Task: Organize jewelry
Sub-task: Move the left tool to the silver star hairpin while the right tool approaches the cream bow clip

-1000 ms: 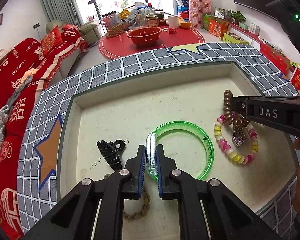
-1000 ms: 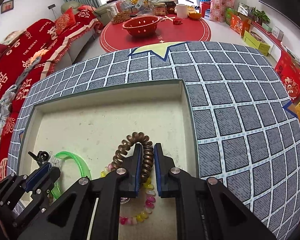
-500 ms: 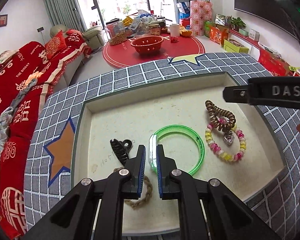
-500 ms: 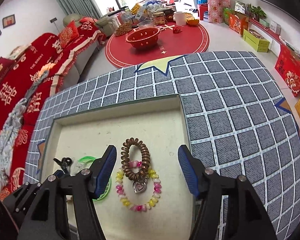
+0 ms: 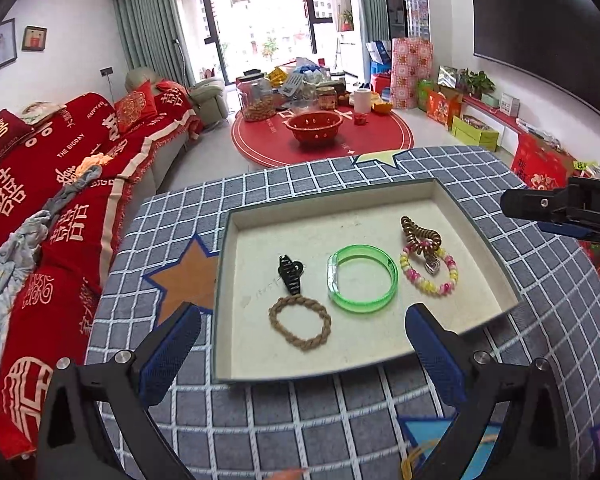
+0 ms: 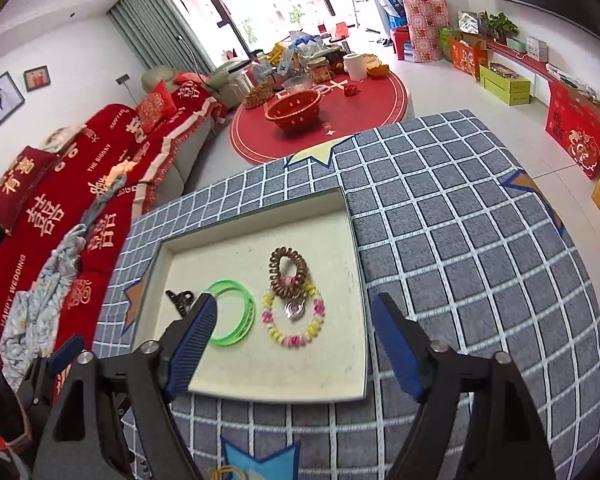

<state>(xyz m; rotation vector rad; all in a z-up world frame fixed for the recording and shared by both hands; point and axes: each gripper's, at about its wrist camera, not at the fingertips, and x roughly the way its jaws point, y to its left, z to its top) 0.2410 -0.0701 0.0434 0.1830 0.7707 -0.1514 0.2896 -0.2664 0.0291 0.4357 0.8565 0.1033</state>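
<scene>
A shallow cream tray (image 5: 478, 236) lies on the checked cloth. In it lie a black hair claw (image 5: 290, 274), a braided rope bracelet (image 5: 300, 346), a green bangle (image 5: 333, 276), a brown spiral hair tie (image 5: 420, 236) and a pink and yellow beaded bracelet (image 5: 430, 289) with a heart charm. My left gripper (image 5: 302, 318) hangs above the tray's near edge, its jaws opening with nothing held. My right gripper (image 6: 296, 300) hovers over the near right part of the tray (image 6: 356, 280), its jaws opening too, above the beaded bracelet (image 6: 292, 338) and bangle (image 6: 250, 312), touching neither.
The tray sits on a grey checked cloth with star patches (image 5: 188, 280). A red-covered sofa (image 5: 60, 184) runs along the left. Beyond the table a round red mat (image 5: 324, 140) carries a red colander and jars. A yellow loop (image 6: 224, 472) lies at the near edge.
The left gripper has let go of the green bangle and the right has let go of the spiral hair tie. Both have pulled back and up from the tray, jaws spreading wide.
</scene>
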